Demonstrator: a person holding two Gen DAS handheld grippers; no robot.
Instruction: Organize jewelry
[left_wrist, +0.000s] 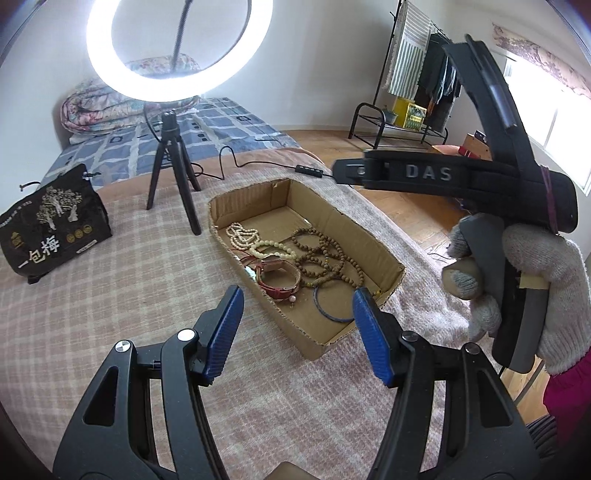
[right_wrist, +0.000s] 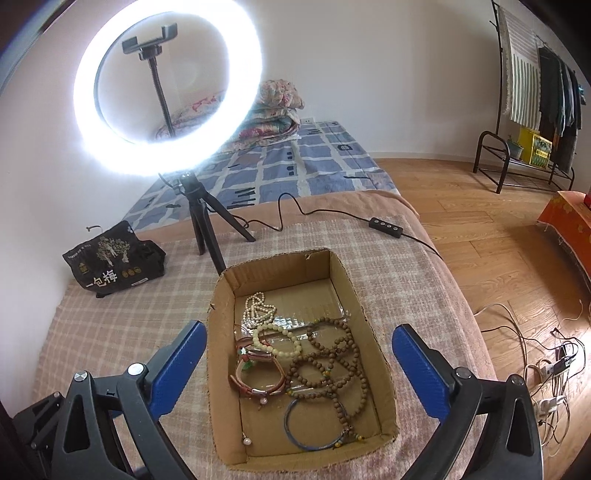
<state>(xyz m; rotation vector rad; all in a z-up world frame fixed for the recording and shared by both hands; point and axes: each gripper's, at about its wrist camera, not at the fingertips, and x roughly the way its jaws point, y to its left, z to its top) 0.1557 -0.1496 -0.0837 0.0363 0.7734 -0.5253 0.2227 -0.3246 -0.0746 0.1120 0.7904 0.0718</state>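
Both grippers are up over the plaid blanket (right_wrist: 110, 321) and nothing is in either one. The left gripper (left_wrist: 297, 325) has its blue pads spread wide, hanging just short of the near end of the cardboard box (left_wrist: 384, 243). The right gripper (right_wrist: 299, 363) is spread wide too, its fingers straddling the box (right_wrist: 221, 332) from above, one either side, clear of the walls. In the left view that right gripper shows from the side, off to the right of the box, held in a gloved hand (left_wrist: 535, 280). All the jewelry sits inside the box: white beads (right_wrist: 256, 308) at the far left, cream beads (right_wrist: 275, 339) just nearer, a red strap (right_wrist: 258, 380) beside them, brown beads (right_wrist: 330, 365) tangled along the right, and a blue bangle (right_wrist: 314, 424) lying flat at the near end. Behind the box stands a lit ring light (right_wrist: 168, 88) on its tripod (right_wrist: 205, 221), with a black bag (right_wrist: 114, 258) off to the left on the blanket.
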